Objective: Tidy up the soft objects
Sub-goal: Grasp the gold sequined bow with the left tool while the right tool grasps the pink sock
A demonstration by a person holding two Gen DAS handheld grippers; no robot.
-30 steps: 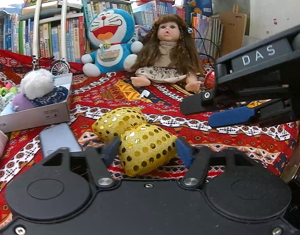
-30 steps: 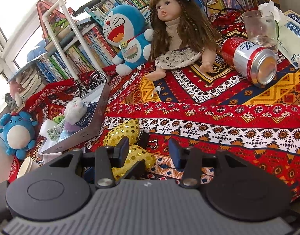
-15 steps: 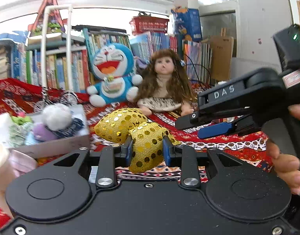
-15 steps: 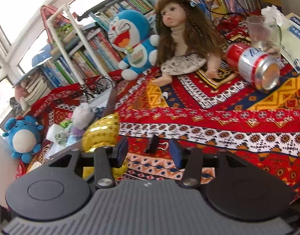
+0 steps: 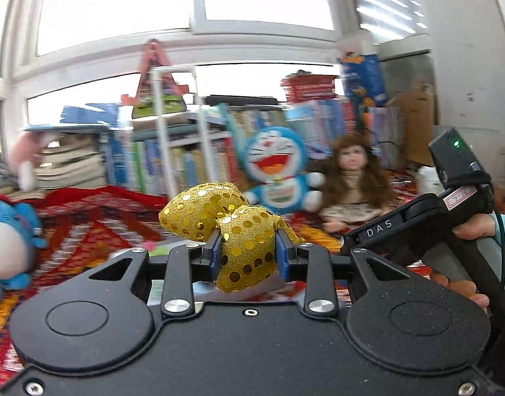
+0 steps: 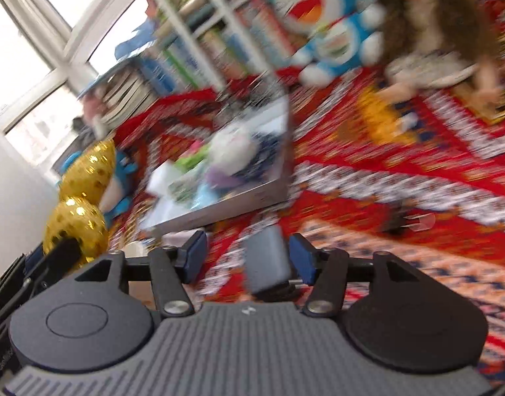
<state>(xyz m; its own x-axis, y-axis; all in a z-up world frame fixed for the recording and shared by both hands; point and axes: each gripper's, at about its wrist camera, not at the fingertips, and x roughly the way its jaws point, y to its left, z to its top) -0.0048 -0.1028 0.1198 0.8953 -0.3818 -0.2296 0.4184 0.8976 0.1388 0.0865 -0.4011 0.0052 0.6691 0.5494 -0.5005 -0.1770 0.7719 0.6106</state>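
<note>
The left claw (image 5: 249, 254) is closed on the gold sequined bow (image 5: 234, 231); both blue pads press into one lobe, and the other lobe projects free toward 10 o'clock. The bow is held in the air above the patterned red cloth (image 5: 87, 227). The claw points almost level toward the window. In the right wrist view the same bow (image 6: 82, 198) appears at 9 o'clock, pinched in the left claw's black fingers.

The right claw (image 6: 247, 257) stands open; its jaws have just been opening. A flat grey slab (image 6: 267, 262) on the cloth shows between the blue pads, which do not press on it. This claw tilts downward toward the cloth. In the left wrist view the right claw's black body sits at 3 o'clock, gripped by a hand (image 5: 466, 257).

At 12 o'clock from the right claw lies a shallow grey box (image 6: 252, 194) holding a white fluffy toy (image 6: 232, 142) and other small soft items; blur hides their detail. A blue round plush (image 5: 8, 244) sits at 9 o'clock in the left wrist view. Beyond the bow, a blue cat plush (image 5: 278, 171) and a long-haired doll (image 5: 351, 178) sit side by side in front of a row of books (image 5: 173, 161).

The bow is padded and covered in shiny round sequins.
</note>
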